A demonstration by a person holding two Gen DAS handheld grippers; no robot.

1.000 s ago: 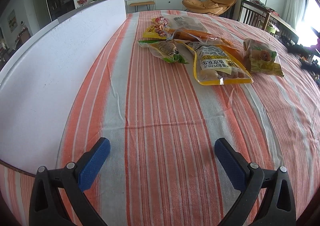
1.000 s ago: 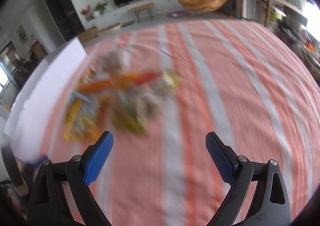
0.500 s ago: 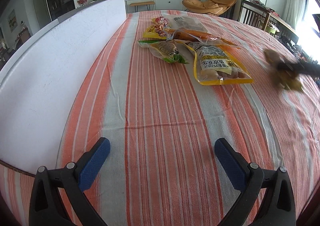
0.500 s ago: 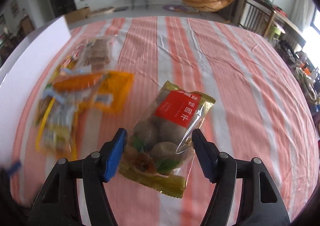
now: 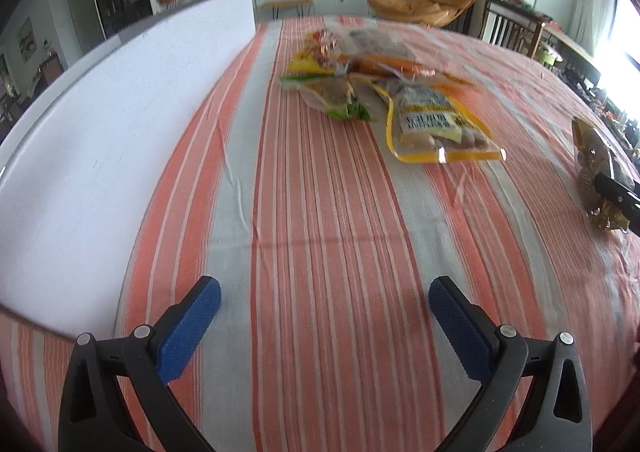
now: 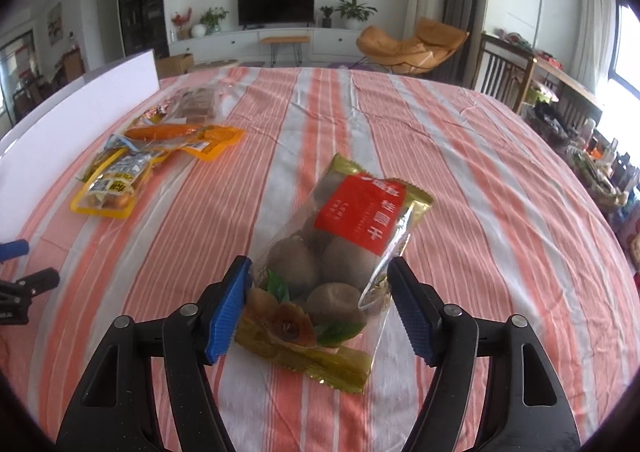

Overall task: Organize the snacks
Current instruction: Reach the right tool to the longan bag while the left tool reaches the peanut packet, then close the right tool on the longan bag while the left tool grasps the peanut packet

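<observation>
My right gripper [image 6: 320,304] is shut on a gold bag of dried longan with a red label [image 6: 340,252], gripping its lower end. The same bag [image 5: 592,168] shows at the far right of the left wrist view. A pile of snack bags [image 5: 376,92] lies further up the striped tablecloth [image 5: 320,232]; in the right wrist view the pile [image 6: 152,148] is to the left. My left gripper [image 5: 324,320] is open and empty, low over the cloth near the front edge.
A white board [image 5: 120,124] stands upright along the table's left side. Chairs [image 6: 412,48] and a wooden rail stand beyond the far and right table edges.
My right gripper closed on the longan bag and carried it right and nearer, away from the pile. My left gripper stayed open and hardly moved.
</observation>
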